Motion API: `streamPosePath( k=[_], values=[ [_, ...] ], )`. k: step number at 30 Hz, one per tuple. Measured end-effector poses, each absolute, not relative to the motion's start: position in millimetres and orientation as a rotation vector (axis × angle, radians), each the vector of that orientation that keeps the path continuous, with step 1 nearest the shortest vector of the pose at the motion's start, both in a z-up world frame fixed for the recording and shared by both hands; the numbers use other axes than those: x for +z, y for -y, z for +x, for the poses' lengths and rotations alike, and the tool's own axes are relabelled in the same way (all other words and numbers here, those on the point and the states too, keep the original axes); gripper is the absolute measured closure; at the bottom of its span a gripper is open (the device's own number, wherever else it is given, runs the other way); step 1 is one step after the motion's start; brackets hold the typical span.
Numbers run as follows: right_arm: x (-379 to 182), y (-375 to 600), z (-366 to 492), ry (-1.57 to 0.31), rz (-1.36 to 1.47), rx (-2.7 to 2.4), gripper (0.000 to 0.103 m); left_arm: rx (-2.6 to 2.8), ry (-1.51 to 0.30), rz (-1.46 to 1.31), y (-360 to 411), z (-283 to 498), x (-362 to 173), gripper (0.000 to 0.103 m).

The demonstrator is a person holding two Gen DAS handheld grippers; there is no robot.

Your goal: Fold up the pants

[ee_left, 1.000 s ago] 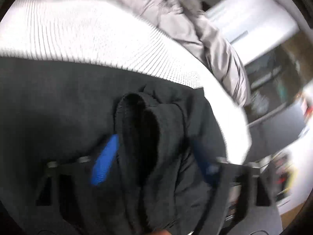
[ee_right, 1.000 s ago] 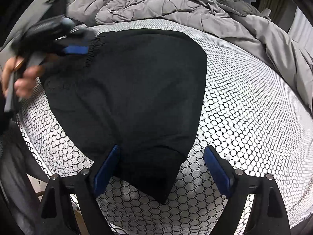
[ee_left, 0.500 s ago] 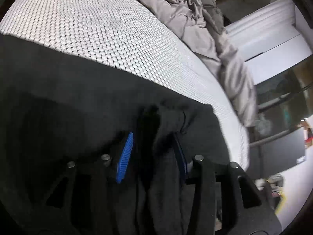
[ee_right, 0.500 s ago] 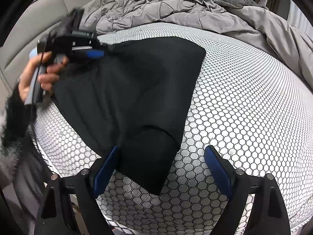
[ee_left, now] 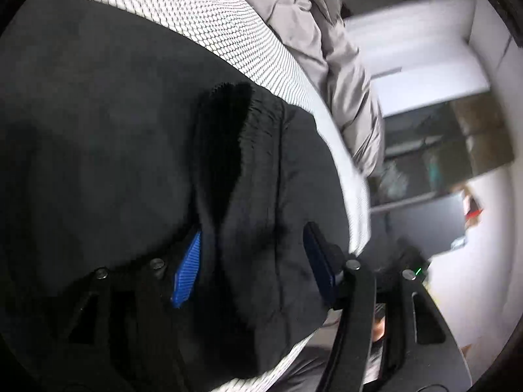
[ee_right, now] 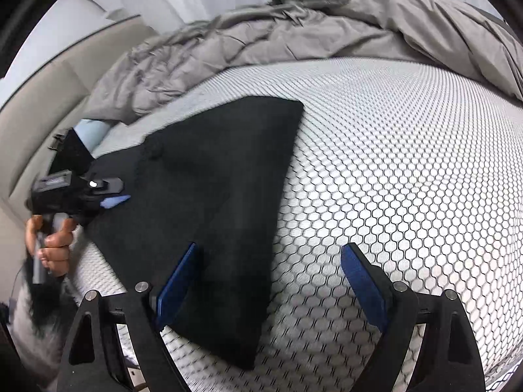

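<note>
The black pants (ee_right: 215, 196) are laid folded and flat on the honeycomb-patterned bed (ee_right: 408, 179). A bunched waistband fold is seen between the parted left tongs (ee_left: 251, 264). The right tongs (ee_right: 268, 281) are held released above the hem.

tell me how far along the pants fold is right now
Done, by the look of it: the black pants lie on the honeycomb mattress cover as a compact wedge, apparently already doubled over. In hand: the left tool has its fingers spread around the bunched ribbed waistband; the right tool is open over the near corner. Left: flattening, probably one more fold.
</note>
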State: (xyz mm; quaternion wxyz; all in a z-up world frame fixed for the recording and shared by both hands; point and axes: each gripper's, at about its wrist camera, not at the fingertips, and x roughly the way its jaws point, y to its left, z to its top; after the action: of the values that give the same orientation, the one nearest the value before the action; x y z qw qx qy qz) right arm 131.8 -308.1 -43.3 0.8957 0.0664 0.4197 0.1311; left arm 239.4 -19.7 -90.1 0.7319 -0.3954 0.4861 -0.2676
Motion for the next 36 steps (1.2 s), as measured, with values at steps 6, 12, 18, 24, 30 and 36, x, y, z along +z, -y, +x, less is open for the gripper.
streamPosePath(
  k=[6,12,18,24,30,36],
  values=[
    [-44.9,297.0,143.3,-0.872,0.085,0.268,0.014,-0.544,-1.003,-0.864,25.5,239.1,-85.1,0.089],
    [-43.3,280.1,152.7,-0.861,0.082,0.279,0.013,-0.525,-0.836,-0.808,-4.3,221.4,-41.9,0.094],
    [-39.4,253.7,155.0,-0.855,0.033,0.326,0.013,-0.332,-0.85,-0.71,-54.5,213.2,-45.2,0.093],
    [-48.1,256.7,144.9,-0.911,0.055,0.352,0.013,-0.263,-0.98,-0.713,-65.5,219.6,-79.5,0.073],
    [-46.0,281.0,129.8,-0.898,0.251,0.495,0.017,-0.247,-0.836,-0.583,-61.4,184.1,-31.6,0.048],
    [-63.6,263.6,157.2,-0.946,0.35,0.589,0.063,-0.345,-0.815,-0.471,7.5,193.8,-18.6,0.043]
  ],
)
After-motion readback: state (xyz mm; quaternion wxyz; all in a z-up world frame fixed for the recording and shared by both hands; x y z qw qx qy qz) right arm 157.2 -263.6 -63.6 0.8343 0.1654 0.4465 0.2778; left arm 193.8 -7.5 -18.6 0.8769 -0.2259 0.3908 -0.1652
